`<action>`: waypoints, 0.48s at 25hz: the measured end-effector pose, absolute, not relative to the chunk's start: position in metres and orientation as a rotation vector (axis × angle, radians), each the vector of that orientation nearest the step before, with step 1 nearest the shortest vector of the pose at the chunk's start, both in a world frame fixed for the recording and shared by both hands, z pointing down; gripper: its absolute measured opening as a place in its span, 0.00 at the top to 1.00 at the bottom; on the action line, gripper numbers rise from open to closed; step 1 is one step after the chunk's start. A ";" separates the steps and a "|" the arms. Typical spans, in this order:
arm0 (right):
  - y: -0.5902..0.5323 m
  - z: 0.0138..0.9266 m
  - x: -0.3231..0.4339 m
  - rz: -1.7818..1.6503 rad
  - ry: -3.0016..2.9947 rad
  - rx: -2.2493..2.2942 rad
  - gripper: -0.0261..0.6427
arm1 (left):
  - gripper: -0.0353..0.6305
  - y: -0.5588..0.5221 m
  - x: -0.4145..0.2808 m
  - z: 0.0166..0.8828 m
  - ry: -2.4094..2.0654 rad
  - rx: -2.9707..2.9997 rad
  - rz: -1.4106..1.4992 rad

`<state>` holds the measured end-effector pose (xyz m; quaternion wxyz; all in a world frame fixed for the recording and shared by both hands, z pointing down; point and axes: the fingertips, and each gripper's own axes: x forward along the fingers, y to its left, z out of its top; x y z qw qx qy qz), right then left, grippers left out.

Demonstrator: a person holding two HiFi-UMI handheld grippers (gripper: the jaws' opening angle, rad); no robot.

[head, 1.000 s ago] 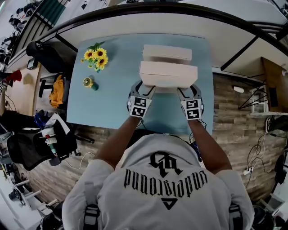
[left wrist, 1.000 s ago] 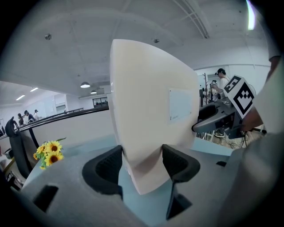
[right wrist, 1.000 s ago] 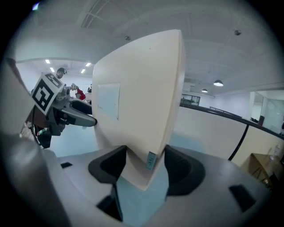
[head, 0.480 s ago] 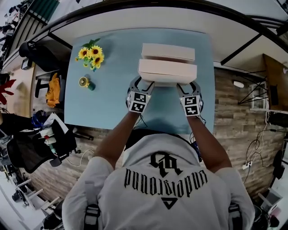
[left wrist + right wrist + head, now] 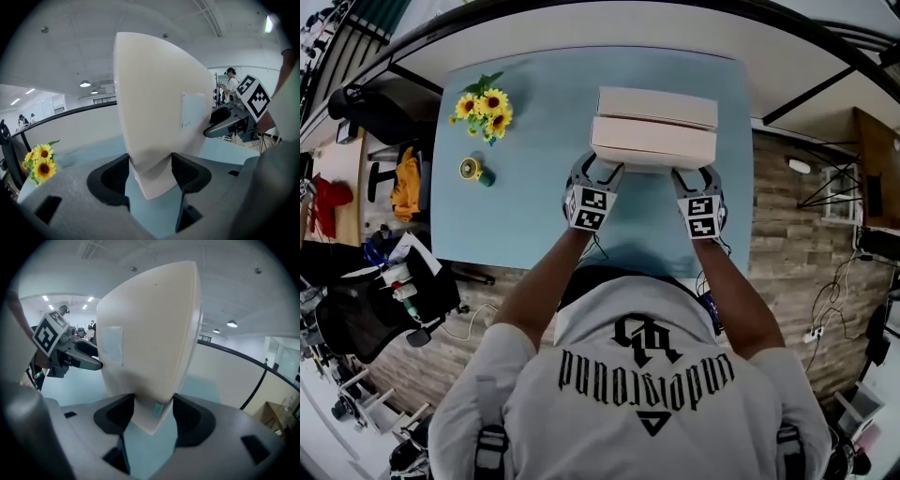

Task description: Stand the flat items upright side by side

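Two flat cream boxes stand upright on their long edges on the light blue table (image 5: 525, 216). The far box (image 5: 658, 105) stands free. Right in front of it is the near box (image 5: 652, 145), side by side with it and with little or no gap. My left gripper (image 5: 602, 173) is shut on the near box's lower left corner, and my right gripper (image 5: 689, 178) on its lower right corner. In the left gripper view the box (image 5: 154, 108) fills the gap between the pads of that gripper (image 5: 150, 171). The right gripper view shows the box (image 5: 150, 333) wedged in the right gripper (image 5: 152, 416).
A bunch of sunflowers (image 5: 484, 111) lies at the table's far left, with a small yellow and teal object (image 5: 474, 170) just in front of it. A black office chair (image 5: 384, 300) stands on the floor to the left. The table's front edge runs close below my grippers.
Both grippers have carried the near box a little away from me, closing the gap to the far box.
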<state>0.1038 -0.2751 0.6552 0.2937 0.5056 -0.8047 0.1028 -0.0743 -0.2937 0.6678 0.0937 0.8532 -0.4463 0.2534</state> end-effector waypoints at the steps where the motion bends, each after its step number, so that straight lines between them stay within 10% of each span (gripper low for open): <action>1: -0.276 0.656 0.104 0.274 -2.142 1.346 0.57 | 0.51 -0.294 -0.074 0.668 -1.324 2.533 0.748; 12: -0.280 0.656 0.106 0.259 -2.135 1.361 0.57 | 0.51 -0.299 -0.074 0.669 -1.341 2.545 0.727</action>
